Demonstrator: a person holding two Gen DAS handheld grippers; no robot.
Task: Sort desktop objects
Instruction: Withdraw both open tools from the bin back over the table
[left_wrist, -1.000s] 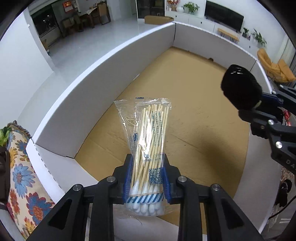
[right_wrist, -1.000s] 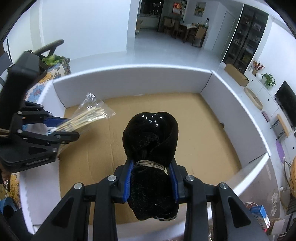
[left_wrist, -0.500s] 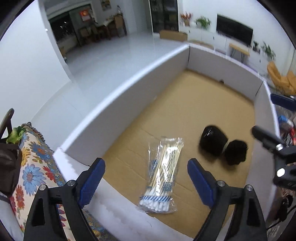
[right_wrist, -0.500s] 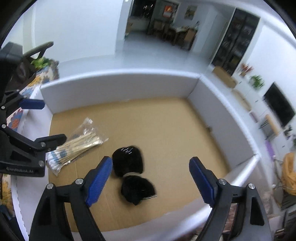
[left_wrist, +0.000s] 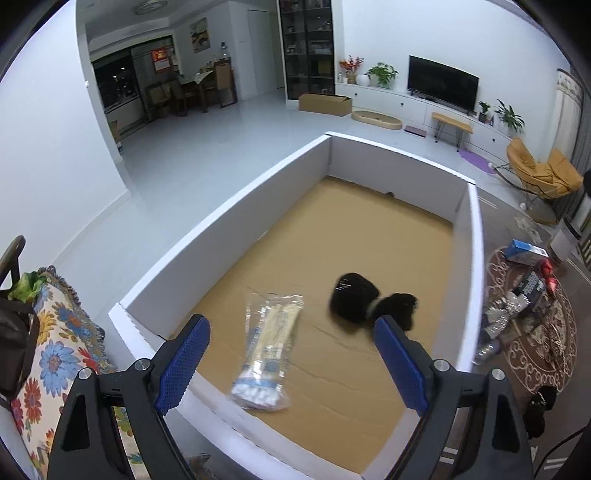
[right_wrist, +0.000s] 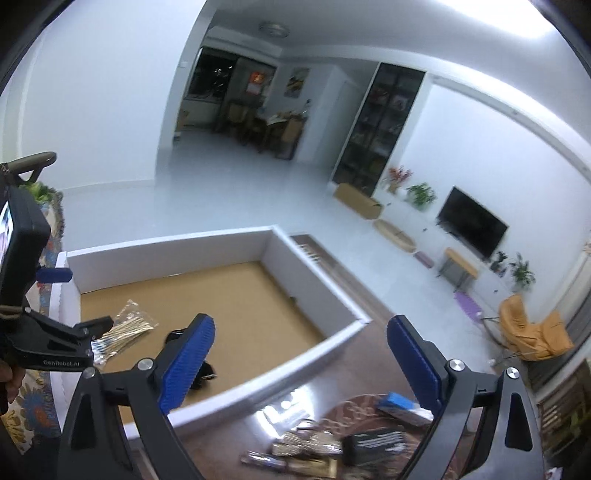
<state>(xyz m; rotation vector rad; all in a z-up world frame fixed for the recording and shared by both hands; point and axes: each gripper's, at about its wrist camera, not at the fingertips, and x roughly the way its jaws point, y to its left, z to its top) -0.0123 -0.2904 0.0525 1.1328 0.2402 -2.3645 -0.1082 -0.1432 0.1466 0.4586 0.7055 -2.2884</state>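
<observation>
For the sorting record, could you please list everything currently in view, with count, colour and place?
cotton swab pack: one, clear bag with pale sticks and white tips, lying on the box floor near its front wall.
black bundle: one, black, tied at the middle, on the box floor right of the pack.
box: one, white walls, brown cardboard floor.
clutter: several packets, mixed colours, on the patterned rug right of the box.
flowered cloth: one, multicoloured, left of the box.
left gripper: blue fingers open, empty.
right gripper: blue fingers open, empty.

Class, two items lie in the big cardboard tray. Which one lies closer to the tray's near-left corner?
The clear packet of cotton swabs: it lies toward the tray's near-left corner, while the black fuzzy bundle sits to its right.
</observation>
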